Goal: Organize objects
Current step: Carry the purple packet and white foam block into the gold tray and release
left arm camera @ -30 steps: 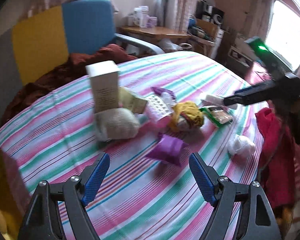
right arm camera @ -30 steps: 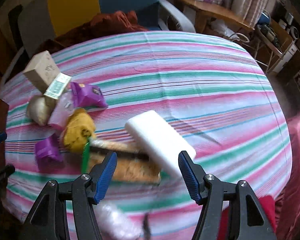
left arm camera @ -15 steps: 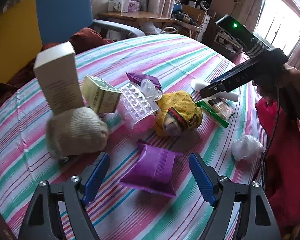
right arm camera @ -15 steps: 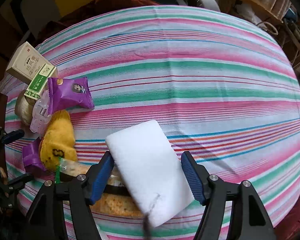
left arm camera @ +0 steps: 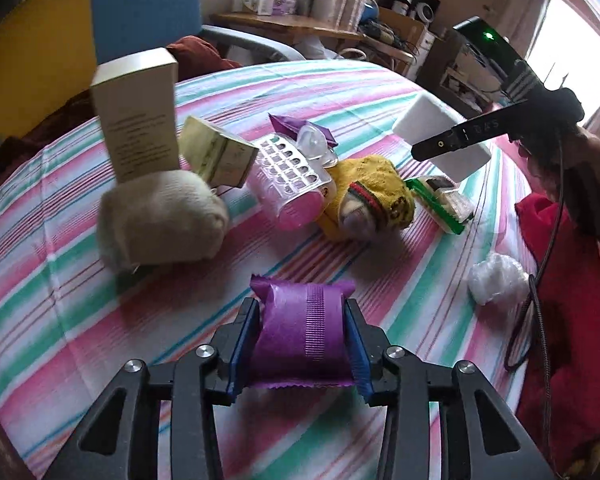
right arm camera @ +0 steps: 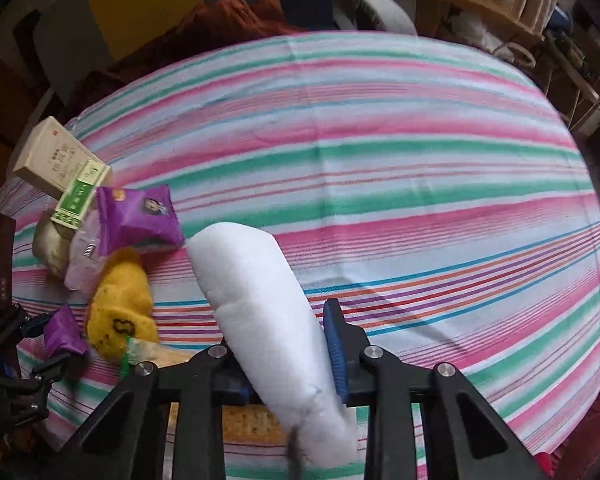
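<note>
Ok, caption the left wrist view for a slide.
Left hand-held gripper clamps a purple snack packet on the striped tablecloth, clutter beyond.

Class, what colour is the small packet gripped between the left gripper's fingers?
Purple. The packet shows best in the left wrist view, pinched in the left gripper.

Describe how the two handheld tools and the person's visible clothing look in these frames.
Both are black plastic clamp-style frames with silver screws and ribbed blue pads: the left tool and the right tool. In the left wrist view, the right tool's black body shows a green light, faint lettering on one finger and a trailing black cable. No sleeve is clearly visible.
</note>
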{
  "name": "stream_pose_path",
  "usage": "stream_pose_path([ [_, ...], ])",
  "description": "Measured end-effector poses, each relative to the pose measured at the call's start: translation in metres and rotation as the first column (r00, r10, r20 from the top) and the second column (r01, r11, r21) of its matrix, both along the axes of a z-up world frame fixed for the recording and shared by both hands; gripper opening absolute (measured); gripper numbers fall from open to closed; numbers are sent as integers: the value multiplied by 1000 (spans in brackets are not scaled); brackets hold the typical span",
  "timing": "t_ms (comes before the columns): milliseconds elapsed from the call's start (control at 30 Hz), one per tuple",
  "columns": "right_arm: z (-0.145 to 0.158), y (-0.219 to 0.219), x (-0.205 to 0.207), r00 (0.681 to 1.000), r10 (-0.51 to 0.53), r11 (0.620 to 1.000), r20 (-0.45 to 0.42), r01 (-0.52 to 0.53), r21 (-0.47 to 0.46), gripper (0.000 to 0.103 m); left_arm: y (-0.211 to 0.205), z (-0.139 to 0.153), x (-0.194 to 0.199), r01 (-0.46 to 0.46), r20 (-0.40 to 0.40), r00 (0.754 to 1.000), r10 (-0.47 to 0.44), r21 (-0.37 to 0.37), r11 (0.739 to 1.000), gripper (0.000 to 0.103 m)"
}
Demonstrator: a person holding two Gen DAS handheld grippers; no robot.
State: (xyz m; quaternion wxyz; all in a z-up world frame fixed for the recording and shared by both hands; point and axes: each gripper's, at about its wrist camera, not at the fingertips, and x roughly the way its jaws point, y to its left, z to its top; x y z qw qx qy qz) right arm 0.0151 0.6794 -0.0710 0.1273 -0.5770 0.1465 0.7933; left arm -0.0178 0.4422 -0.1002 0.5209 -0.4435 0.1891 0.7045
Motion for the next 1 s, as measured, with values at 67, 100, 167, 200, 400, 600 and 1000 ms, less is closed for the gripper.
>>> stream_pose_path([
  [67, 8, 1, 3, 1000, -1, 1000, -21, 2, 10, 28, -8, 5, 2, -18, -5, 1000, 18, 7, 1000, 43],
  [100, 14, -4, 5, 999, 5, 1000, -33, -4, 14, 28, -15, 8, 3, -33, -4, 999, 33, 13, 999, 43],
  [167, 25, -19, 3, 998, 27, 999, -61, -26, 21, 28, -27, 15, 3, -56, 2, 998, 56, 28, 998, 43],
  [200, 30, -28, 3, 997, 37, 999, -73, -35, 23, 28, -33, 19, 3, -70, -1, 998, 70, 37, 997, 43],
  [400, 61, -85, -4, 980, 121, 993, -160, -119, 17, 28, -83, 49, 3, -158, -33, 986, 162, 107, 982, 42],
  [600, 78, -153, -15, 948, 216, 974, -234, -227, -22, 28, -136, 78, -10, -278, -65, 955, 290, 156, 948, 42],
  [1000, 66, -307, -62, 878, 377, 887, -295, -434, -158, 28, -264, 111, -23, -542, -174, 800, 575, 205, 815, 43],
])
